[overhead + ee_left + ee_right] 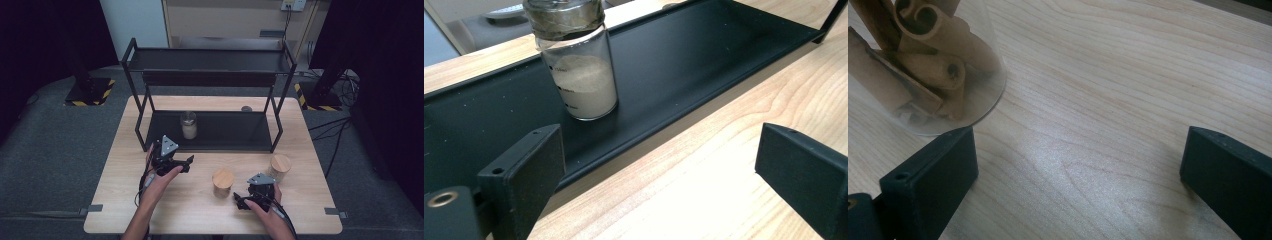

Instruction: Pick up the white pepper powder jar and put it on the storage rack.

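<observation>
A glass jar of pale powder (189,126) with a metal cap stands on the lower shelf of a black rack (235,131). In the left gripper view that jar (583,80) is ahead and left of the open jaws, apart from them. My left gripper (187,164) (659,150) hovers over the table just in front of the shelf edge, open and holding nothing. My right gripper (240,201) (1080,150) rests low near the front edge, open and holding nothing. A clear jar of cinnamon sticks (923,65) sits just beyond its left jaw. This wooden-lidded jar (223,182) stands on the table.
A second wooden-lidded jar (280,167) stands right of the right hand. The rack's upper shelf (210,61) overhangs the lower one, with posts (276,131) at the corners. A small dark disc (246,108) lies behind the rack. The wooden table (120,200) ends close in front.
</observation>
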The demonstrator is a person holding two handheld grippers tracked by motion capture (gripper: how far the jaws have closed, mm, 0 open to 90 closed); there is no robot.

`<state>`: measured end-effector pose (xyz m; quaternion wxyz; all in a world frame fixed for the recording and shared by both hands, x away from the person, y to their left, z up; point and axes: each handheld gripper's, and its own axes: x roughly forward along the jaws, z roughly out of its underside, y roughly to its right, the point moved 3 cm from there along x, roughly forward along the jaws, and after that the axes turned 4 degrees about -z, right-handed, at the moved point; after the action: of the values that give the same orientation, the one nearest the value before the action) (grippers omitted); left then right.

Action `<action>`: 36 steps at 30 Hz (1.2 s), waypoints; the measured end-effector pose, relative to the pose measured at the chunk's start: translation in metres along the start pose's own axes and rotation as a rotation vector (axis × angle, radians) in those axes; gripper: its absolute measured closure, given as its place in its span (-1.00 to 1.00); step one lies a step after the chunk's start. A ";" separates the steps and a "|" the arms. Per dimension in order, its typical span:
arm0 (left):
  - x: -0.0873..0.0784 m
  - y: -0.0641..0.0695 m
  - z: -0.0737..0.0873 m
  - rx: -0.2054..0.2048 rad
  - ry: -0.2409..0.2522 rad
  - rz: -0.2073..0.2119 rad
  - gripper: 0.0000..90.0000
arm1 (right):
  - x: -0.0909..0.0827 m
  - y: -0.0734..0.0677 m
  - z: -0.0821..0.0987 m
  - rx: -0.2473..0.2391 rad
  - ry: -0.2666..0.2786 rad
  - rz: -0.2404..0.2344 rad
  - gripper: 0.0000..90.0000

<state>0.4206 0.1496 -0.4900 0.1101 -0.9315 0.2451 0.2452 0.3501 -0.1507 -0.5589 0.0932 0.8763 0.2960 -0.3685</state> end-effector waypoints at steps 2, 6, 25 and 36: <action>-0.002 0.000 0.000 0.001 0.008 -0.004 -0.90 | 0.000 0.000 0.000 0.000 0.000 0.000 -0.96; -0.005 0.001 0.001 0.000 0.013 -0.003 -0.90 | 0.000 0.000 0.000 0.000 0.000 0.000 -0.96; -0.023 -0.005 0.014 0.007 -0.011 -0.001 -0.90 | 0.000 0.000 0.000 0.000 0.000 0.000 -0.96; -0.032 -0.004 0.020 0.000 -0.029 0.010 -0.90 | 0.000 0.000 0.000 0.000 0.000 0.000 -0.96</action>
<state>0.3897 0.1726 -0.4906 0.1123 -0.9266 0.2480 0.2593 0.3501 -0.1507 -0.5589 0.0932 0.8763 0.2960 -0.3685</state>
